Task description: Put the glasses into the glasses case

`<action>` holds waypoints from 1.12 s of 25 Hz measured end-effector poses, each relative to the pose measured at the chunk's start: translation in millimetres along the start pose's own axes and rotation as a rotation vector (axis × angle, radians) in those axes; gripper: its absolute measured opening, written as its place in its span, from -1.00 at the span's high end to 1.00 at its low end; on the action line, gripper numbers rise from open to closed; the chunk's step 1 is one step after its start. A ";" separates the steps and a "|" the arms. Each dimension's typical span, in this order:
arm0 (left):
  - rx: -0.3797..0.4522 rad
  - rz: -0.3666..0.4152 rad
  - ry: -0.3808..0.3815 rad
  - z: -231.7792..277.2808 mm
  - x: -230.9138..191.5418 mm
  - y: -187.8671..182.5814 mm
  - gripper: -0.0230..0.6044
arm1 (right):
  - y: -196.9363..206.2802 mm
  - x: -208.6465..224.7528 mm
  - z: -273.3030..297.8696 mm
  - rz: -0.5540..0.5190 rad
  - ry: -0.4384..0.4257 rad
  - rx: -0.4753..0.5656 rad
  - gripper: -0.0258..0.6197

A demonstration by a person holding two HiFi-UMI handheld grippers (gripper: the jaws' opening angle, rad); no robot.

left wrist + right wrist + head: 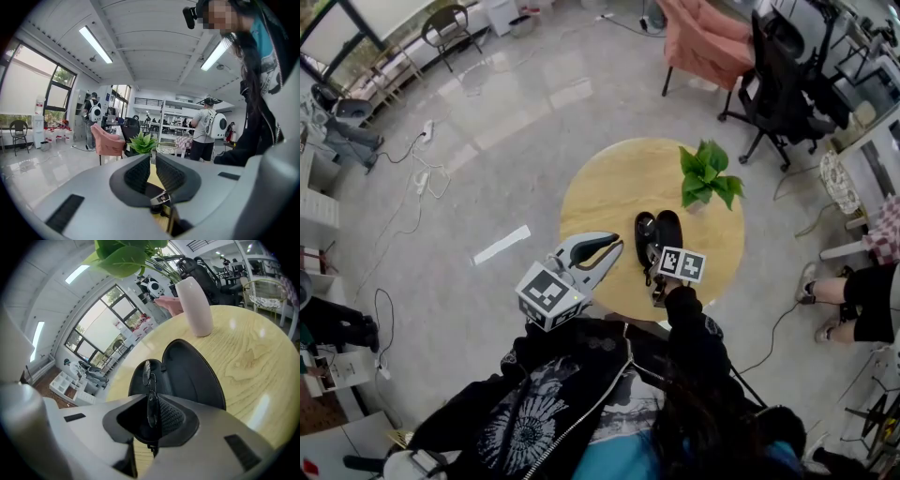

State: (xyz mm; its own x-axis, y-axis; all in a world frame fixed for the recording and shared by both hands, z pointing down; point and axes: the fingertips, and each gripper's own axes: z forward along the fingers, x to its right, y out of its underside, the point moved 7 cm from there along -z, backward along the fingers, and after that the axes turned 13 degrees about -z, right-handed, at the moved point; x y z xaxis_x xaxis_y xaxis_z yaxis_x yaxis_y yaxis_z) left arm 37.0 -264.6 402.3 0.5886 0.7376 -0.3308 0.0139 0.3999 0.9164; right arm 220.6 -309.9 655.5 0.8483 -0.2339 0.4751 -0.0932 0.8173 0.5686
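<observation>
A black glasses case [661, 232] lies open on the round wooden table [609, 192]; its two shells also fill the right gripper view as the case [192, 373]. My right gripper [655, 271] hovers at the case's near end, tilted down, shut on thin dark-framed glasses [149, 380]. The glasses stand edge-on between the pads and reach out over the left shell. My left gripper [614, 247] hangs at the table's left edge beside the case. Its jaws [153, 164] hold nothing and show only a narrow slit.
A white vase [196, 305] with a green plant [707, 172] stands just beyond the case. A pink armchair [705, 39] and black office chair [783, 80] stand past the table. A seated person's leg [848, 289] is at the right.
</observation>
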 end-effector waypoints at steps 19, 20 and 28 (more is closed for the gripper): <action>0.005 0.010 0.033 -15.6 2.2 2.6 0.80 | -6.2 -17.1 -33.7 -0.131 0.092 0.054 0.27; 0.005 0.010 0.035 -16.4 2.3 3.1 0.80 | -6.3 -18.6 -36.8 -0.128 0.090 0.065 0.27; 0.005 0.011 0.068 -26.0 4.5 4.8 0.80 | -11.8 -46.5 -66.5 -0.137 0.042 0.176 0.27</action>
State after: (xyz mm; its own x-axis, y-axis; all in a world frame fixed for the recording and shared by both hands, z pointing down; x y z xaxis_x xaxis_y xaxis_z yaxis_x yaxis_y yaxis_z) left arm 18.6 -245.2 399.3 0.5327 0.7771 -0.3352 0.0116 0.3894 0.9210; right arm 216.9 -273.7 582.1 0.8798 -0.3113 0.3591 -0.0621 0.6739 0.7362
